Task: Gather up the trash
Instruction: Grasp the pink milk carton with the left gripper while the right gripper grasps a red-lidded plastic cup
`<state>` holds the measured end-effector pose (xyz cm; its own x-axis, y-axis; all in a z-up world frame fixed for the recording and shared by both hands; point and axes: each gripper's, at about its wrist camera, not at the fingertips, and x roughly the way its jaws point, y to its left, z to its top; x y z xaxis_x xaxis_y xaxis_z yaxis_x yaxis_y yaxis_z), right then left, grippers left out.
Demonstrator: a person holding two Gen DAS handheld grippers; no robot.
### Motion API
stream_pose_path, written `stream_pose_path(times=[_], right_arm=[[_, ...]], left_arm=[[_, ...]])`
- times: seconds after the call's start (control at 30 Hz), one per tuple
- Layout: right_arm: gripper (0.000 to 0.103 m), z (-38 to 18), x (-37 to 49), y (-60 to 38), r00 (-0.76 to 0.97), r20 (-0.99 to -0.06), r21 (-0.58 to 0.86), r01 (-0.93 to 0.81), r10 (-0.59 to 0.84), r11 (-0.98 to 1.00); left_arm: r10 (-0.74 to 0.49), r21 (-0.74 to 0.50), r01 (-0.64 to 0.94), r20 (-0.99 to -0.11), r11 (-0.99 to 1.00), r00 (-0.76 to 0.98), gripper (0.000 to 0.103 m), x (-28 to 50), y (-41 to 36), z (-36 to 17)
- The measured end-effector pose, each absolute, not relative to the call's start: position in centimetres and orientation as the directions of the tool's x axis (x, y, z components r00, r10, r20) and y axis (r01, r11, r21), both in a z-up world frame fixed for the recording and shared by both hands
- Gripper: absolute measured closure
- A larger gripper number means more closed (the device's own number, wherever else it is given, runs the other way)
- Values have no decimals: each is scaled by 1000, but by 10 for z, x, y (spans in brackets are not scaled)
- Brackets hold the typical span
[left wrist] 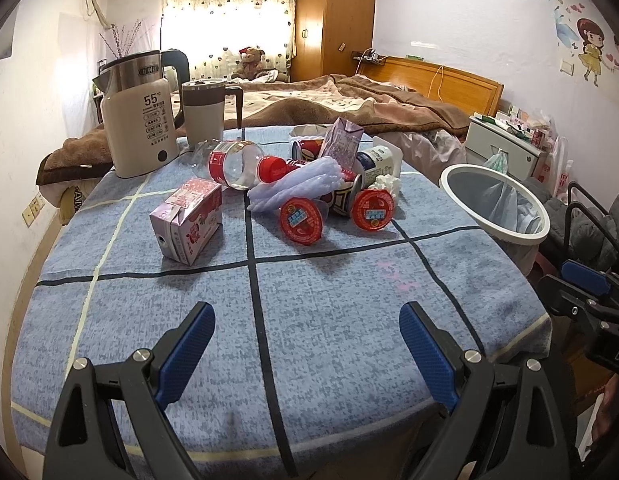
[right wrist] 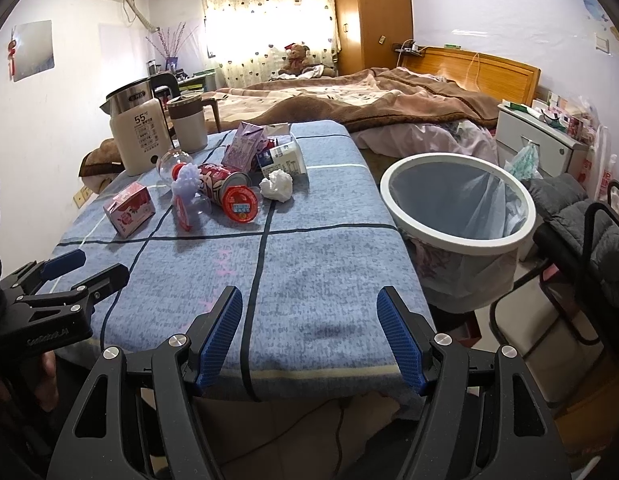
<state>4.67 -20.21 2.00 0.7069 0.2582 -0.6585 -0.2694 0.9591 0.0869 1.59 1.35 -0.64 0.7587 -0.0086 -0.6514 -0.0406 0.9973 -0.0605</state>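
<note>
Blue-padded left tongs (left wrist: 305, 340) & right tongs (right wrist: 309, 328) both spread, empty, at near tabletop (left wrist: 329, 320) edge. Trash pile (left wrist: 309, 192) mid-tabletop; bin (right wrist: 457, 216) beside on right. Suggest grabbing nearest red-lid cup (left wrist: 301, 220) first, grip across body.

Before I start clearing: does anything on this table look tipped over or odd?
Yes. The plastic bottle lies on its side, the pink carton is toppled, and cans and cups sit jumbled mid-table. The kettle and mug stand upright.
</note>
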Motion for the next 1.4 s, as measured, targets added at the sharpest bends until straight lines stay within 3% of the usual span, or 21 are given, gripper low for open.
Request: stream_pose_path(times=[0.17, 0.33, 0.7, 1.07, 1.17, 1.27, 1.4], right_arm=[[33, 15, 61, -195, 687, -669, 103, -291, 283, 951], [33, 13, 78, -180, 667, -672, 117, -331, 320, 936], [33, 2, 126, -144, 626, -686, 130, -395, 370, 909], [34, -14, 182, -108, 576, -722, 147, -414, 383, 899], [38, -17, 194, -100, 570, -730, 149, -408, 378, 901], [40, -21, 205, -96, 561, -738, 158, -397, 375, 904], [54, -25, 211, -95, 556, -745, 163, -386, 370, 908]], left_arm=[[-19, -70, -37, -668, 997, 744, 8, 28, 28, -15], [-70, -157, -59, -702, 986, 709, 8, 42, 53, -25], [34, -86, -123, -669, 989, 743, 8, 59, 97, -16], [32, -59, -104, -703, 993, 710, 8, 96, 119, -32], [-18, -106, -84, -719, 991, 695, 19, 105, 122, -37], [-52, -145, -81, -731, 986, 681, 24, 111, 124, -42], [-73, -157, -66, -739, 985, 670, 46, 115, 123, -43]])
